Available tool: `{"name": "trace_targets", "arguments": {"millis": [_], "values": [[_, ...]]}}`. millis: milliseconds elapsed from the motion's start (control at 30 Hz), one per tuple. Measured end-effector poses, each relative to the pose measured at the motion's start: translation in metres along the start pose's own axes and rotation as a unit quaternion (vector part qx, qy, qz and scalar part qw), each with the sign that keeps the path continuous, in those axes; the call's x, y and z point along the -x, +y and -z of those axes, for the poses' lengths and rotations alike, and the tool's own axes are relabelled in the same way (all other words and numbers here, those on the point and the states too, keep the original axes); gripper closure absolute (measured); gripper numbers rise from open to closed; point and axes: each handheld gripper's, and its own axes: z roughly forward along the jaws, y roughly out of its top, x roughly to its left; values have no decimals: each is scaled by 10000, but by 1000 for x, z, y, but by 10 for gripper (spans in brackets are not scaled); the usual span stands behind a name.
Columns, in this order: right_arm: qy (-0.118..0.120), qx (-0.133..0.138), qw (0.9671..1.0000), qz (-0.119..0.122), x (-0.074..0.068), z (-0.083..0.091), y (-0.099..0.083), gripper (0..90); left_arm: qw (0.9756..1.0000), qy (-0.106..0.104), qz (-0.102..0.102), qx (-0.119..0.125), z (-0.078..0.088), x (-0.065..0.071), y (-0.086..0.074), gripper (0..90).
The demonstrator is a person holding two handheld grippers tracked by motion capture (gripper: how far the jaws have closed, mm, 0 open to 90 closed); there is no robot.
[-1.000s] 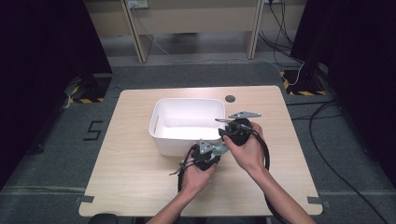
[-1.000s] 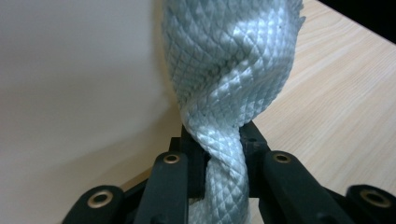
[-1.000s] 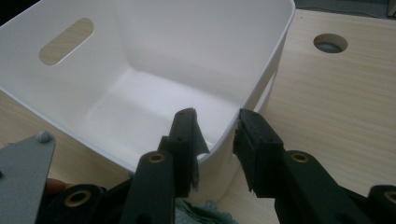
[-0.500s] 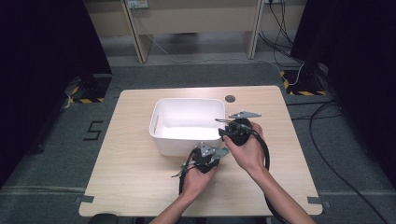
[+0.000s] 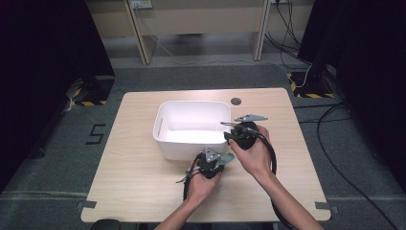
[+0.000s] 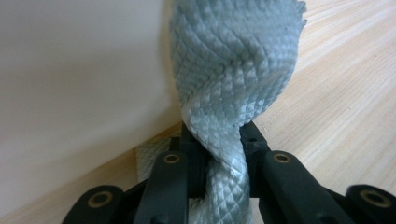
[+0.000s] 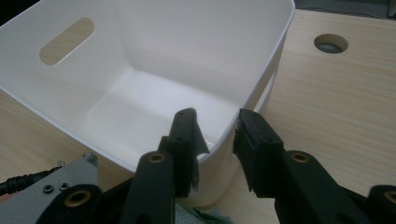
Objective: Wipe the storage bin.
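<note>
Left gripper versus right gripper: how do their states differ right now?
The left gripper is shut on a pale woven cloth; the right gripper stands open, holding nothing. The left sits beside the white bin; the right straddles the bin's corner rim. Both are hand-held near the bin.

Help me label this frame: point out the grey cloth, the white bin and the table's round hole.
grey cloth (image 6: 233, 70): left gripper view, its twisted upper fold.
white bin (image 7: 140, 51): right gripper view, inner back wall.
round hole (image 7: 330, 43): right gripper view, its middle.
</note>
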Motion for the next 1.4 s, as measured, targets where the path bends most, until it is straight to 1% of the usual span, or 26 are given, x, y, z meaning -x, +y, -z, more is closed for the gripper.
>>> {"name": "trace_targets", "arguments": {"millis": [100, 133, 200, 233, 300, 400, 467, 500, 533, 567, 600, 667, 700, 733, 800, 833, 900, 967, 1100, 1167, 1200, 1233, 1267, 1333, 1367, 1400], "values": [[28, -10, 10000, -3, 1, 0, 1, 676, 10000, -43, -40, 8, 9, 1, 0, 770], [29, -25, 10000, -11, 1, 0, 1, 674, 9999, -100, -21, 7, 13, 1, -2, 770], [22, -40, 10000, -19, 2, -1, 2, 667, 9999, -147, -89, -17, 24, -2, -5, 769], [25, -49, 10000, -18, 2, -2, 2, 660, 9997, -205, -91, -16, 33, -6, -8, 769], [21, -90, 10000, -28, 4, -4, 3, 637, 9997, -230, -52, 12, 48, -12, -13, 769], [-37, -124, 9999, -22, 5, -8, 6, 638, 9998, -171, 45, 117, 78, -28, -25, 769], [-43, -163, 9999, -37, 6, -10, 8, 643, 9997, -14, 113, 224, 101, -42, -34, 769], [-42, -189, 9998, -57, 7, -11, 8, 646, 9994, 91, 199, 281, 115, -53, -40, 769], [-25, -228, 9997, -61, 8, -12, 9, 654, 9989, 173, 281, 342, 123, -60, -44, 769], [-15, -239, 9997, -64, 8, -13, 10, 660, 9981, 293, 366, 404, 134, -70, -48, 769], [-14, -268, 9996, -80, 8, -13, 11, 676, 9966, 459, 483, 475, 147, -82, -54, 769], [-18, -334, 9994, -43, 8, -13, 14, 685, 9939, 697, 635, 568, 162, -99, -60, 769], [-48, -363, 9993, -26, 8, -13, 15, 691, 9918, 859, 724, 610, 170, -111, -63, 769], [-76, -402, 9992, 7, 7, -14, 16, 697, 9901, 964, 815, 614, 175, -120, -65, 769], [-91, -444, 9990, 13, 8, -14, 17, 708, 9873, 1131, 917, 638, 180, -136, -66, 769], [-119, -445, 9989, 45, 9, -14, 18, 719, 9864, 1190, 937, 638, 181, -140, -66, 769], [-117, -479, 9988, 14, 10, -14, 18, 742, 9845, 1280, 1001, 660, 181, -151, -62, 769], [-114, -522, 9986, 47, 13, -13, 20, 779, 9834, 1354, 1000, 679, 181, -157, -58, 769], [-269, -576, 9977, 233, 20, -12, 22, 864, 9809, 1425, 1078, 765, 180, -168, -45, 769], [-355, -557, 9973, 323, 25, -12, 23, 877, 9816, 1401, 1036, 782, 178, -171, -37, 769], [-389, -524, 9972, 366, 27, -11, 22, 861, 9820, 1399, 1010, 763, 175, -171, -34, 768], [-391, -437, 9976, 369, 27, -9, 22, 822, 9829, 1377, 969, 751, 173, -172, -32, 768], [-374, -304, 9981, 375, 28, -5, 21, 806, 9836, 1343, 954, 741, 170, -172, -29, 768], [-360, -124, 9985, 399, 28, 7, 21, 797, 9847, 1298, 906, 733, 164, -172, -26, 768], [-350, -39, 9987, 369, 29, 15, 21, 803, 9850, 1253, 918, 754, 161, -173, -25, 767], [-342, 39, 9989, 330, 30, 22, 20, 816, 9846, 1214, 981, 789, 159, -174, -23, 767]]}}
